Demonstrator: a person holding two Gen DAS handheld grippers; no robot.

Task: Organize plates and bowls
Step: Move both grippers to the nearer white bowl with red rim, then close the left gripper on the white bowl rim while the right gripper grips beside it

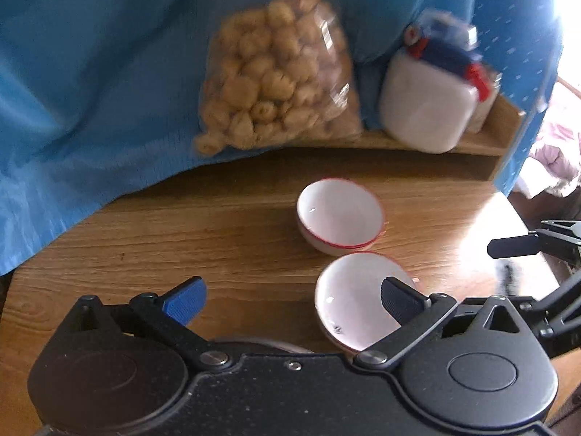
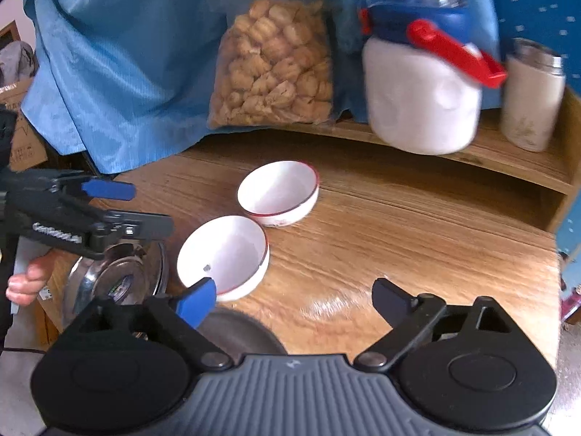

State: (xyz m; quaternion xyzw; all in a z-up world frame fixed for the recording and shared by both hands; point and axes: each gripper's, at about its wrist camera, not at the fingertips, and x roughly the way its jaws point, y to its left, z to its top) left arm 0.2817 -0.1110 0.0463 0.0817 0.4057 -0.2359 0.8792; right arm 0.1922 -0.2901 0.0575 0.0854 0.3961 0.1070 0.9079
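Observation:
Two white bowls with red rims sit on the wooden table (image 1: 218, 225). The far bowl (image 1: 341, 216) (image 2: 277, 192) stands just behind the near bowl (image 1: 356, 305) (image 2: 223, 254). My left gripper (image 1: 292, 303) is open and empty, left of the near bowl, and its dark finger overlaps that bowl's rim in the left wrist view. My right gripper (image 2: 295, 303) is open and empty, to the right of the near bowl. A shiny steel plate (image 2: 120, 279) lies under the left gripper's body, and a grey dish (image 2: 239, 330) sits below my right gripper.
A clear bag of tan snacks (image 1: 279, 83), a white jar with a blue lid and red handle (image 2: 421, 98) and a steel-capped tumbler (image 2: 532, 98) stand on a low wooden shelf (image 2: 508, 160) at the back. Blue cloth (image 1: 90, 91) hangs behind. A hand (image 2: 25, 283) shows at the left.

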